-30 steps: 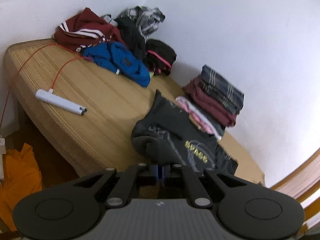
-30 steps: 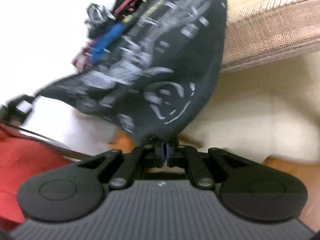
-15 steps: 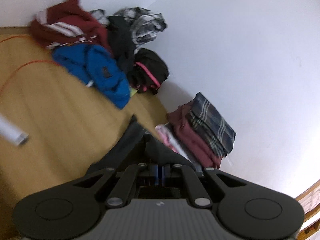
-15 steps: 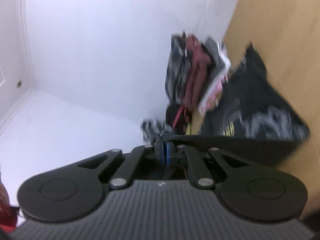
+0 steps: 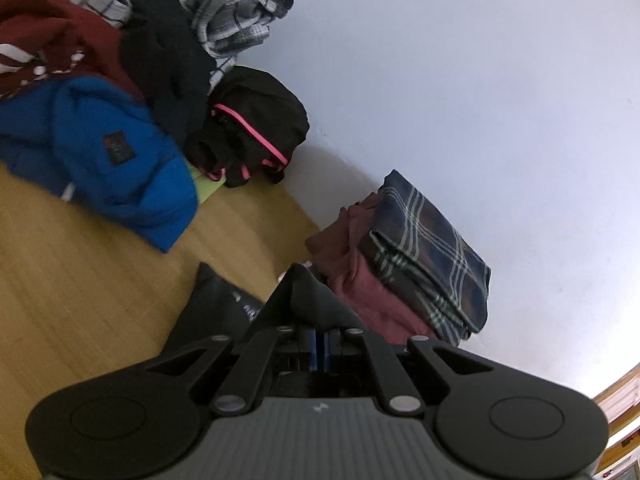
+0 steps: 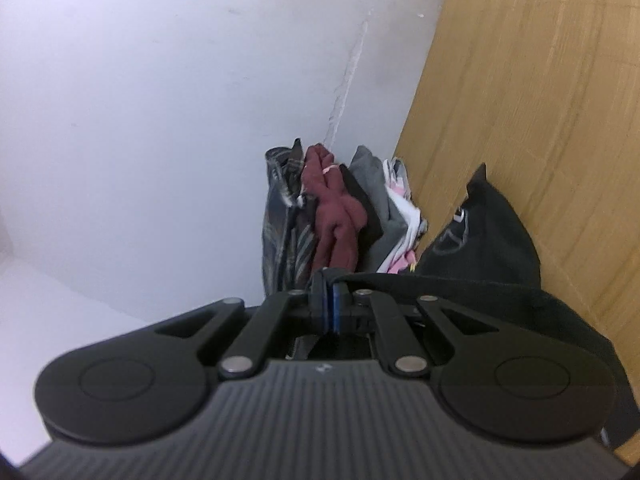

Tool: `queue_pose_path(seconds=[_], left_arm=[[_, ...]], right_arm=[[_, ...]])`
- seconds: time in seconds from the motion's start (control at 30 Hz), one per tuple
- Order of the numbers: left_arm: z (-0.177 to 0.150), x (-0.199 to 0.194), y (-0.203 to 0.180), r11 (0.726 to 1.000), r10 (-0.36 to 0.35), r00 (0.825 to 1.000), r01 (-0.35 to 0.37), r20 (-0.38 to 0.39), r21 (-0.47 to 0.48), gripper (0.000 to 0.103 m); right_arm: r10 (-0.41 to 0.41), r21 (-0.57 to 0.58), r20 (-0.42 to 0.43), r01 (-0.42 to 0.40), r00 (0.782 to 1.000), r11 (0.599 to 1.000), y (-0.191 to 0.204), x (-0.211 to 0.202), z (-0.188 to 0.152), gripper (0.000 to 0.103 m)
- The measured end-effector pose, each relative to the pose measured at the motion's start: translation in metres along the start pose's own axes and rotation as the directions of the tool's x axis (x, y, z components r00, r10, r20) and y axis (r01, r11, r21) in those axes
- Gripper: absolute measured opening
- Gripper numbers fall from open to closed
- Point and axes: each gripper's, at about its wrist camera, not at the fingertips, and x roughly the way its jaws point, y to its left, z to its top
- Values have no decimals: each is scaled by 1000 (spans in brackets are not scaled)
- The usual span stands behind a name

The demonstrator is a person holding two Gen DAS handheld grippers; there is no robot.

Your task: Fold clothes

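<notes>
I'm pinching the black T-shirt (image 5: 308, 300) tight in both my left gripper (image 5: 319, 344) and right gripper (image 6: 329, 304), beside the folded stack (image 5: 408, 264).

A plain white wall (image 5: 460, 80) is seen filling most of both views, evenly lit, with no strong shadows. A woven bamboo mat surface (image 5: 80, 280) in light tan is seen butted against it; in the right wrist view the same mat (image 6: 540, 100) appears tilted upright. A cracked, rough seam (image 6: 348, 68) is seen running along the wall. A strip of wooden trim (image 5: 620, 392) is glimpsed at the lower right edge.
</notes>
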Motion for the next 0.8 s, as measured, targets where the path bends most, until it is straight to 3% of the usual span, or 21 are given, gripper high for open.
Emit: queue_pose_path(seconds=[0.27, 0.43, 0.47, 0.5, 0.53, 0.57, 0.6, 0.63, 0.67, 0.7, 0.8], left_arm=[[8, 73, -20, 1000, 3, 1000, -4, 9, 7, 3], [14, 110, -3, 994, 84, 996, -85, -18, -70, 7], [16, 119, 6, 989, 110, 993, -113, -38, -95, 12], [19, 128, 14, 983, 135, 989, -141, -58, -119, 31], [22, 136, 24, 970, 181, 980, -192, -84, -150, 61], [25, 139, 33, 953, 217, 971, -234, -101, -193, 74], [26, 137, 41, 939, 228, 969, -244, -92, -244, 84], [27, 132, 46, 933, 215, 975, -223, -57, -282, 86], [29, 125, 47, 939, 206, 978, -203, -22, -277, 90], [30, 119, 47, 947, 197, 980, -187, 13, -260, 101], [30, 109, 40, 964, 247, 969, -244, 15, -108, 103]], right_arm=[[10, -19, 27, -9, 1000, 1000, -6, 58, 43, 6], [-35, -62, 15, 36, 999, 997, -9, 93, 51, 6], [-93, -62, 24, 94, 995, 994, -13, 101, 52, 7], [-158, -59, 36, 160, 987, 985, -17, 108, 54, 8], [-228, -39, 49, 230, 972, 972, -23, 115, 57, 11], [-300, -12, 61, 301, 952, 954, -30, 121, 61, 14], [-330, 14, 74, 329, 941, 944, -36, 123, 64, 30], [-329, 37, 95, 327, 940, 944, -40, 122, 65, 58], [-310, 44, 126, 306, 942, 951, -41, 117, 65, 73], [-286, 45, 160, 283, 945, 958, -41, 112, 65, 94], [-291, -56, 183, 306, 939, 951, -33, 102, 65, 103]])
